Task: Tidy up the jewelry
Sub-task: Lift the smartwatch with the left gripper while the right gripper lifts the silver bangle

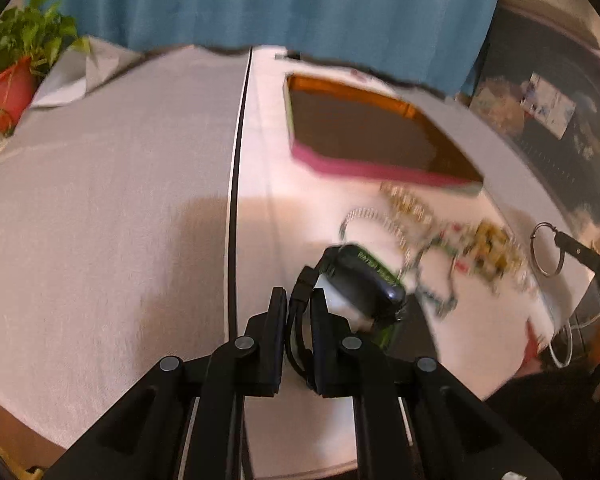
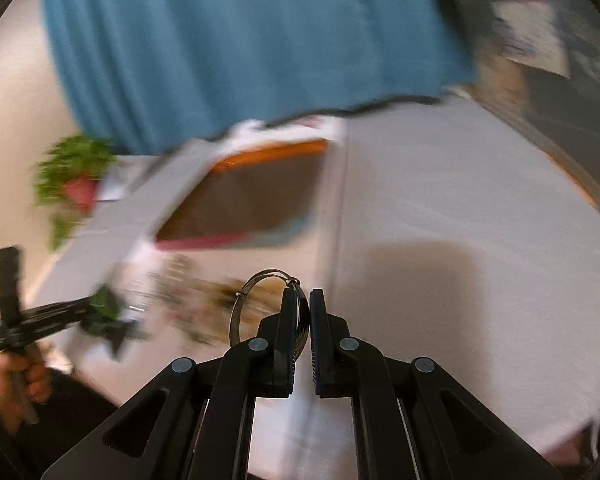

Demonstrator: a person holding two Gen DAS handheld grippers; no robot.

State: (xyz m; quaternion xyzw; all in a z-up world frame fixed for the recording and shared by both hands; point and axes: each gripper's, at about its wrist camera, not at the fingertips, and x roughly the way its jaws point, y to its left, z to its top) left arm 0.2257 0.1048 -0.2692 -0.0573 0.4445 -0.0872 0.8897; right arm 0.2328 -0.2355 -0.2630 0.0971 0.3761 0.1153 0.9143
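In the left wrist view my left gripper [image 1: 298, 294] is shut on the black strap of a watch [image 1: 364, 284] with green lettering, held just above the white cloth. A blurred heap of necklaces and bracelets [image 1: 440, 236] lies behind it, in front of a pink-edged box [image 1: 360, 136] with a brown inside. My right gripper [image 2: 302, 294] is shut on a thin metal bangle [image 2: 252, 292], which sticks up to the left of its fingers. The same bangle [image 1: 538, 248] shows at the right edge of the left wrist view. The left gripper [image 2: 88, 304] with the watch [image 2: 108, 314] appears at the left.
A white cloth [image 1: 100, 200] covers the table, with a dark seam [image 1: 236, 184] down its middle. A potted plant [image 1: 16, 68] stands at the far left corner and a blue curtain [image 1: 300, 0] hangs behind. A person's hand [image 2: 24, 376] holds the left tool.
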